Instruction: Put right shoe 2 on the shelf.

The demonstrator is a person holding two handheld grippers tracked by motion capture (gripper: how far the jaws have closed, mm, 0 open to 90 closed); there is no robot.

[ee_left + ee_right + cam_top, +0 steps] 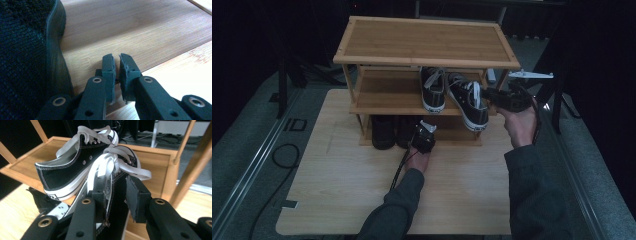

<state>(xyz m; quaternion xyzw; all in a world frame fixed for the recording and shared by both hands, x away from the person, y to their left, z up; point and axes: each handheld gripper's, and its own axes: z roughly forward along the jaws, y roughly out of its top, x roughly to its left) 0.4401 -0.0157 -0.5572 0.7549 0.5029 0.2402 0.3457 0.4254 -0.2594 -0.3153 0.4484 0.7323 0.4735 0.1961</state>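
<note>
No brand could be read. The right gripper (117,200) pinched a sneaker (468,102); the left gripper (117,75), pressed nearly together, held nothing beside a half-hidden dark shoe (27,57).

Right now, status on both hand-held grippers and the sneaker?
Right hand-held gripper on the near sneaker's side wall, middle shelf. Left hand-held gripper shut, empty, beside black shoe. Second sneaker close alongside.

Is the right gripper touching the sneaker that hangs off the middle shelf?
Touching. In the right gripper view, the right gripper has one jaw inside the sneaker, the other outside, pinching its side wall.
</note>
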